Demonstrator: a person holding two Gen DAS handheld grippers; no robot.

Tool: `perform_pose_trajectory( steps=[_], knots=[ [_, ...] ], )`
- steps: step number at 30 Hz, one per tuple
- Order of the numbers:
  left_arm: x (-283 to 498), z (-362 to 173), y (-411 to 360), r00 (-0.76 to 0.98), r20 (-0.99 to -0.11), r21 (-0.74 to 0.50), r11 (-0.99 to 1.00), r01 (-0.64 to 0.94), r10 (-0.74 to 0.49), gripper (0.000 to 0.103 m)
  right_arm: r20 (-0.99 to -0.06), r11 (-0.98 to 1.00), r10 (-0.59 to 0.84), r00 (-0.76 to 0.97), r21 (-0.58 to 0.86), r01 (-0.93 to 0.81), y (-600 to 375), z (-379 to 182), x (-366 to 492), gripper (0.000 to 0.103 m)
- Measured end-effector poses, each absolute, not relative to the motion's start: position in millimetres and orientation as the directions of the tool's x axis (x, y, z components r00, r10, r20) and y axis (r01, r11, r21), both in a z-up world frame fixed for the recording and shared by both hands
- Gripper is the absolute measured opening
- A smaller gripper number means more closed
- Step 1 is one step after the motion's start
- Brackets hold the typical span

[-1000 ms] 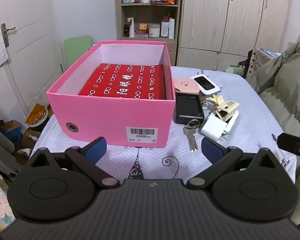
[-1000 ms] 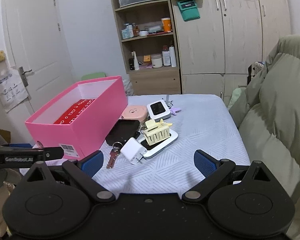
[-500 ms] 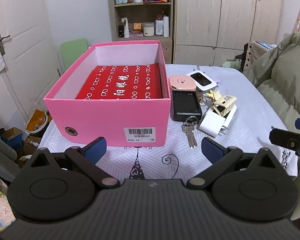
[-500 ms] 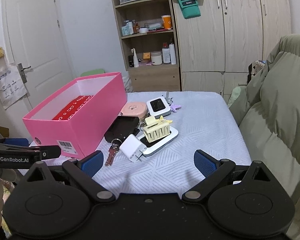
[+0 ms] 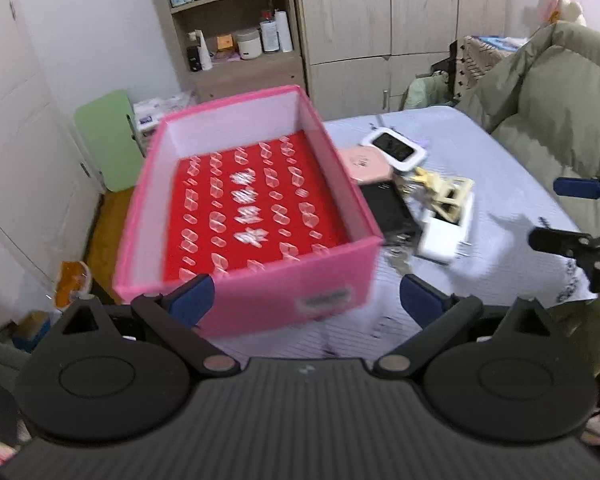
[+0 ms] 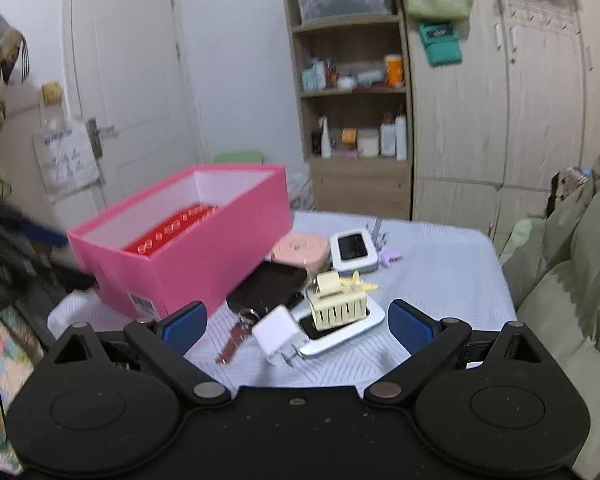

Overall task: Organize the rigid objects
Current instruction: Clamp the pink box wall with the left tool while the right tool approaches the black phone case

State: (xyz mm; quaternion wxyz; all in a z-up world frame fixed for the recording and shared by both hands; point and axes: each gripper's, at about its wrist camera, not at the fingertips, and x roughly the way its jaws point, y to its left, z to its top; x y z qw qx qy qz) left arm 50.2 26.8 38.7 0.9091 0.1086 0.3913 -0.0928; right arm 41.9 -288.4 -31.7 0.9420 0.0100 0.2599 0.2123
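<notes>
Hovering over a patterned worktop [image 6: 440,264], both hand-held grippers hang released and empty: the left hand-held gripper [image 5: 306,298] at the near edge of the pink box [image 5: 284,280], the right hand-held gripper [image 6: 298,320] just short of a heap of small rigid things. That heap lies just right of the box: a white charger plug [image 6: 278,330], a yellow hair clip [image 6: 338,306] sitting on a white slab-like device [image 6: 364,322], a black phone-like slab [image 6: 272,284], keys [image 6: 234,340], a pink round case [image 6: 300,250] and a small white-framed gadget [image 6: 354,248].

Judged from the task, the step is a first pick for the box. The plug, nearest the right fingers and free on its near side, looks the cleanest start; a straight descent with jaws across its flat faces should hold it, keeping clear of its prongs.

Crowding is the hazard: plug, clip and slab touch or overlap, so a wide closing could drag neighbours. Motion blur softens the left view, so the keys' exact lie is uncertain. Inside the box, a red patterned sheet [image 5: 252,216] covers the floor. A shelf unit [image 6: 352,92] and an olive quilt [image 6: 572,288] stand beyond.
</notes>
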Motion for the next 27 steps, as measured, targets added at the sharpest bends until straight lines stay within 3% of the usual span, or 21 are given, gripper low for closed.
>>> perform_pose_trajectory(
  steps=[7,14,20,25,27],
  knots=[
    [95,51,61,0.607,-0.792,0.124,0.958,0.259,-0.061,0.099,-0.530,0.871,0.476,0.702,0.171,-0.461,-281,-35,69,0.099],
    [136,56,88,0.625,-0.780,0.195,0.954,0.227,0.011,0.099,-0.540,0.826,0.540,0.646,0.189,-0.531,-258,-35,91,0.095],
    [174,50,111,0.622,-0.780,0.230,0.954,0.192,0.063,0.099,-0.554,0.813,0.527,0.644,0.109,-0.572,-226,-48,104,0.089],
    [208,33,130,0.570,-0.818,0.198,0.966,0.164,0.071,0.090,-0.555,0.836,0.472,0.686,0.034,-0.548,-205,-59,122,0.085],
    [220,27,137,0.559,-0.826,0.188,0.970,0.154,0.071,0.080,-0.574,0.848,0.440,0.690,0.015,-0.529,-198,-65,132,0.085]
  ],
)
